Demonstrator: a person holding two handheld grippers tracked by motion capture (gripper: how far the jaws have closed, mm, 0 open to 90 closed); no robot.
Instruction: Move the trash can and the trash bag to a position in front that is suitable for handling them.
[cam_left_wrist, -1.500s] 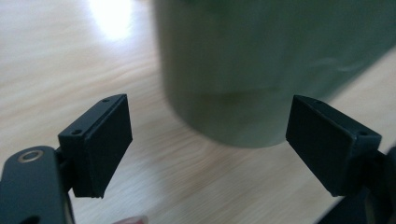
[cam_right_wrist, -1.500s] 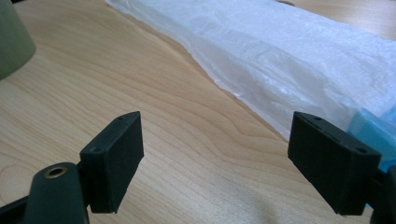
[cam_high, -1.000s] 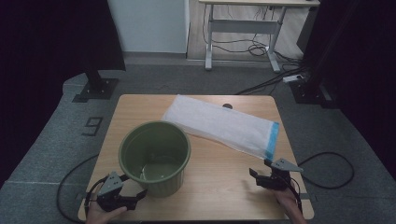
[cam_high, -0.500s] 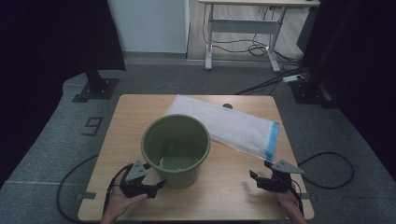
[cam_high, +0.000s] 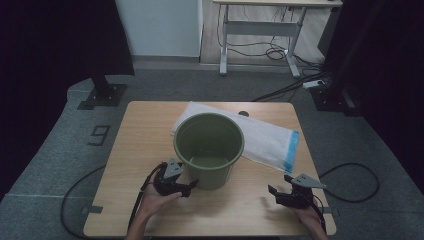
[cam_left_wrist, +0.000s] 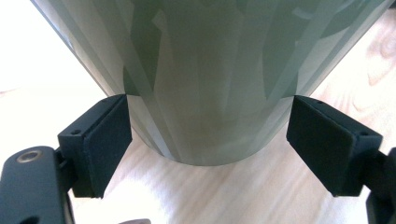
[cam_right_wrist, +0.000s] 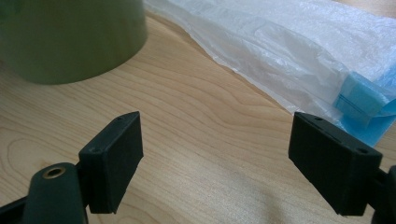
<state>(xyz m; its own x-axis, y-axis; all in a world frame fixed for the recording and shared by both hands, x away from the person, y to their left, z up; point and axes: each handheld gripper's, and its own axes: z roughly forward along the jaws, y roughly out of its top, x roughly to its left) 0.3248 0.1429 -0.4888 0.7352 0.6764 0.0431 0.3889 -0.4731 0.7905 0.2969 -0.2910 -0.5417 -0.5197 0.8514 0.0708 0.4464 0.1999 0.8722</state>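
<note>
A green plastic bucket (cam_high: 208, 145) stands upright on the wooden table (cam_high: 137, 150), partly on a clear plastic bag (cam_high: 270, 142) with a blue end strip. My left gripper (cam_high: 189, 186) is open at the bucket's near left base. In the left gripper view the bucket's foot (cam_left_wrist: 205, 84) sits between the spread jaws, both of them at its sides. My right gripper (cam_high: 274, 194) rests open near the table's front right corner with nothing between its jaws. In the right gripper view the bucket (cam_right_wrist: 70, 37) is at the upper left and the bag (cam_right_wrist: 289, 56) at the upper right.
Cables trail from both grippers off the table's front edge. Bare wood lies at the table's left and between the two grippers. Beyond the table are grey carpet, a black stand base (cam_high: 102, 95) and a desk frame (cam_high: 260, 30).
The bucket has slid right, from the table's near left toward its middle and onto the bag's edge, with my left gripper moving along at its base. The right gripper has stayed put.
</note>
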